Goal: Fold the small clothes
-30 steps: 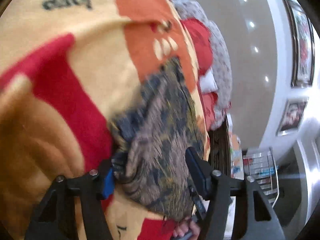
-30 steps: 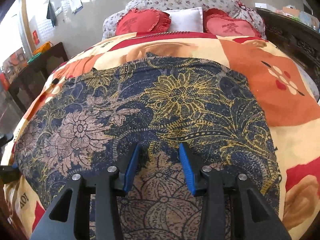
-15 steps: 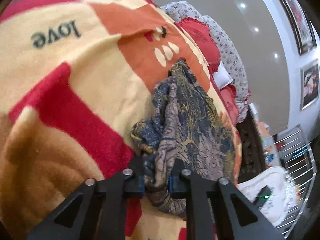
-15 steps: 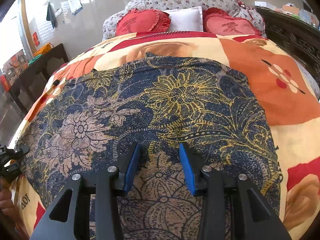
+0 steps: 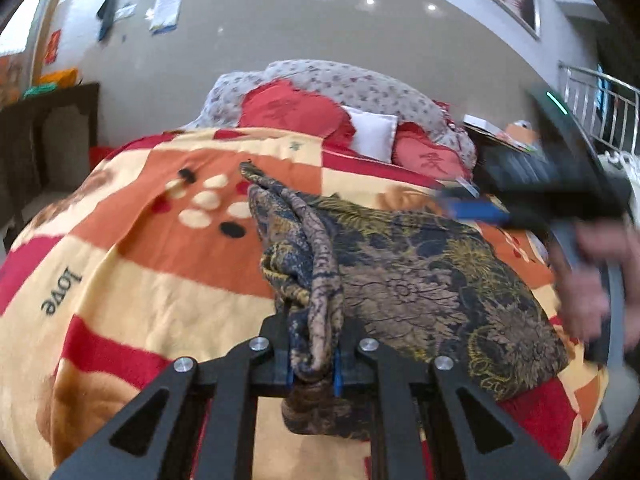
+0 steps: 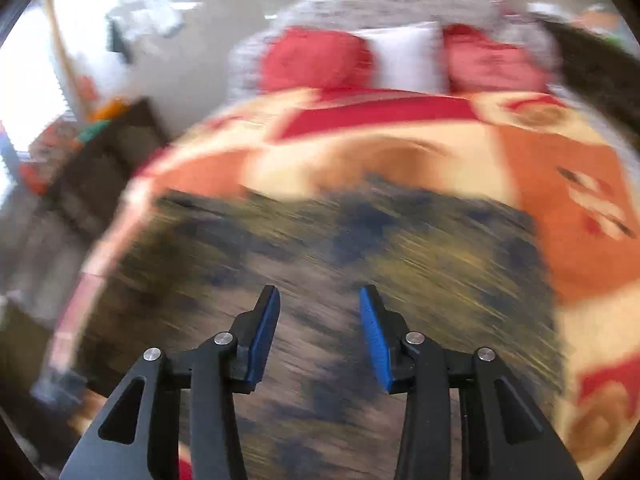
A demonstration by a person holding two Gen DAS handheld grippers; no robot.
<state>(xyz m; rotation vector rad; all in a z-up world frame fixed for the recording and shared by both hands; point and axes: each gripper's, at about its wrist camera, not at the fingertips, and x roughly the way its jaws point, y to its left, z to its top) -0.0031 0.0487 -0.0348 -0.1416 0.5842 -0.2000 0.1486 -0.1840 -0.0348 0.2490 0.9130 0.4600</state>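
Bed blanket (image 5: 132,264), patterned orange, cream and red, with "love" printed on it, is seen spread across the whole bed. Floral garment (image 5: 420,280), navy with gold and tan print, is laid on the blanket; its long axis runs from the near edge toward the pillows, with the left side gathered into a rope-like ridge pointing away toward the headboard. Red cushions (image 5: 296,110) and a white pillow (image 5: 372,136) are stacked at the head, well apart from the garment. A dark cabinet (image 5: 44,140) is noted at the left.

Left gripper (image 5: 314,364) is clamped on the bunched garment edge. Right gripper (image 6: 319,336) is held above the garment, angled down, jaws opening, nothing between them; that view is blurred. The person's hand (image 5: 600,280) is seen at the right, wrapped on the right gripper's handle.
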